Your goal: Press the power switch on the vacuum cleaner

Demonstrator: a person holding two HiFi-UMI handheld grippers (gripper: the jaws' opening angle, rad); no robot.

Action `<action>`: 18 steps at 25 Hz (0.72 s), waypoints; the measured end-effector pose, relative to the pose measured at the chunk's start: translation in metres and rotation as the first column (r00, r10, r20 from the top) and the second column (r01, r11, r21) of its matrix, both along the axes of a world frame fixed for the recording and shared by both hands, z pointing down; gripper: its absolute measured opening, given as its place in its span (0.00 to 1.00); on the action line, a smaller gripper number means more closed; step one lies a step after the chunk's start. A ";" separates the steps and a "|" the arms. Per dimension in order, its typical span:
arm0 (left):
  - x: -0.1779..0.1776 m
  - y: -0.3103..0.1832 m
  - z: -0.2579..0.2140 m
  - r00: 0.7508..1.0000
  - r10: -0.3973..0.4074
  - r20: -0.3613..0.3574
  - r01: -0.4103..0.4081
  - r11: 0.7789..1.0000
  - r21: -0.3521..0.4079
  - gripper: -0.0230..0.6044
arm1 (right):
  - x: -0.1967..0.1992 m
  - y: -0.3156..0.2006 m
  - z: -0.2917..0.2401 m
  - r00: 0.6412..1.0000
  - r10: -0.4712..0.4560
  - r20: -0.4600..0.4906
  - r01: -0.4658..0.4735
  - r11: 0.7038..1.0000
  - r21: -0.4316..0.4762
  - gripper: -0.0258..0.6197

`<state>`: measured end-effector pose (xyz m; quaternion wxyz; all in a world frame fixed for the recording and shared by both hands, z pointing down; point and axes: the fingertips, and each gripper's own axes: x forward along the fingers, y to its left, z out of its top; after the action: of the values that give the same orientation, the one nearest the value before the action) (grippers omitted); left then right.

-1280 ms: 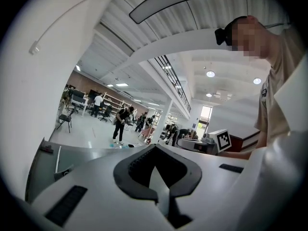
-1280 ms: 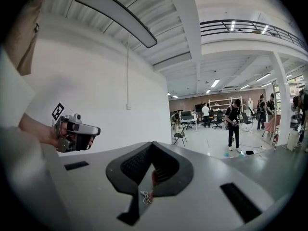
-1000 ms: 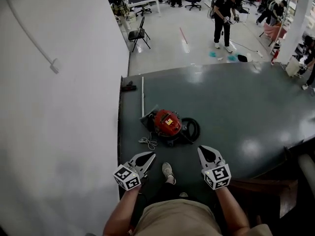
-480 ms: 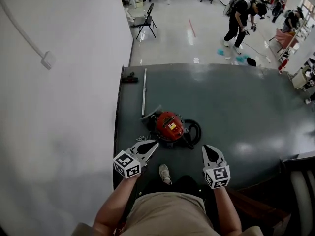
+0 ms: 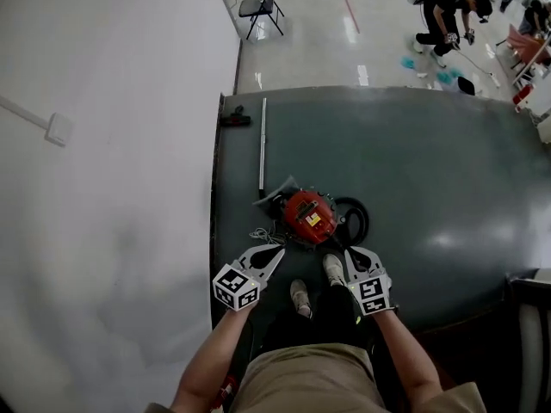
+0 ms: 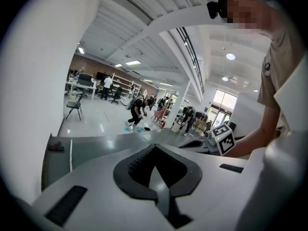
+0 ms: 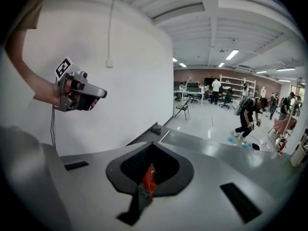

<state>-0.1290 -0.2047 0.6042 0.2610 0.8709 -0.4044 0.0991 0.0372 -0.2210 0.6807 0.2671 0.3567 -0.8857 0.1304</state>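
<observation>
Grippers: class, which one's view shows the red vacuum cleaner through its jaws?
The right gripper: red vacuum cleaner shows in its jaw gap; the left gripper frames only grey floor.

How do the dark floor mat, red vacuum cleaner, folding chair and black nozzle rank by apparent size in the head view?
Largest: dark floor mat.
Next, alike: red vacuum cleaner and folding chair (chair farther, cropped).
Smallest: black nozzle.

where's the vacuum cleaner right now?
Head view, centre: vacuum cleaner sits on the dark mat, black hose at its right, just beyond the right gripper.
</observation>
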 end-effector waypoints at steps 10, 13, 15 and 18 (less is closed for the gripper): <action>0.010 -0.079 0.160 0.992 -0.114 0.049 0.121 0.979 -0.167 0.04 | -0.035 -0.065 0.213 0.969 -0.175 -0.173 0.140 0.969 -0.202 0.05; 0.017 -0.082 0.205 0.991 -0.134 0.029 0.137 0.966 -0.219 0.04 | -0.042 -0.075 0.271 0.961 -0.190 -0.201 0.132 0.954 -0.271 0.05; 0.021 -0.083 0.236 0.989 -0.143 0.033 0.147 0.957 -0.252 0.04 | -0.048 -0.082 0.304 0.959 -0.189 -0.210 0.119 0.944 -0.308 0.05; 0.023 -0.081 0.280 0.989 -0.134 0.060 0.146 0.939 -0.312 0.04 | -0.054 -0.083 0.350 0.952 -0.196 -0.234 0.101 0.925 -0.365 0.05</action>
<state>-0.1058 -0.2858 0.8842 0.3953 0.7851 -0.4491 0.1600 -0.0172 -0.3041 1.0302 0.4516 0.2490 -0.8292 0.2153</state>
